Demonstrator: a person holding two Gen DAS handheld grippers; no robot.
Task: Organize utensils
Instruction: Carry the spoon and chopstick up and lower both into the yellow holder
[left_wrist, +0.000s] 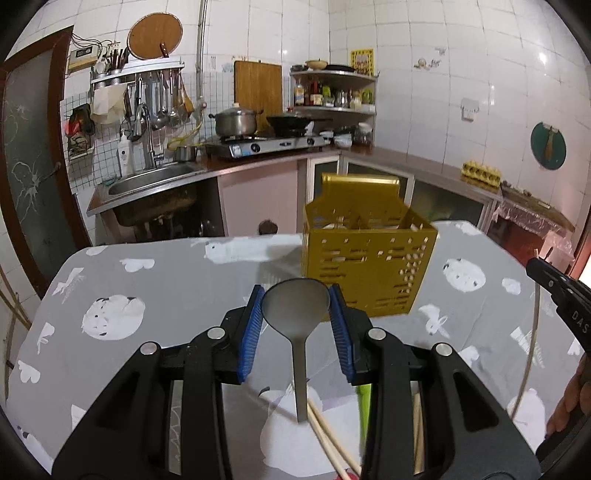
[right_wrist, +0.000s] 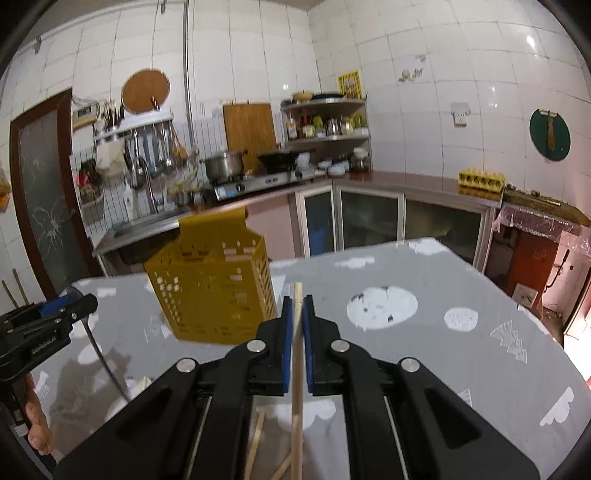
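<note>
A desk (left_wrist: 177, 273) under a grey patterned cloth is carrying a yellow perforated utensil caddy (left_wrist: 365, 258) with divided compartments, standing near its far edge. The left tool (left_wrist: 295, 314) is pinching a metal spoon (left_wrist: 297, 317) by its bowl, handle hanging down, just before the caddy. The right tool (right_wrist: 297, 325) is clamping a wooden chopstick (right_wrist: 296, 369) upright beside the caddy. Loose chopsticks (left_wrist: 328, 435) are lying below. Both pieces seem mid-carry; next, each probably needs lifting over the rim and lowering into a compartment.

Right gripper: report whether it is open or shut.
Shut: the right gripper has its blue pads pressed against a wooden chopstick.
</note>
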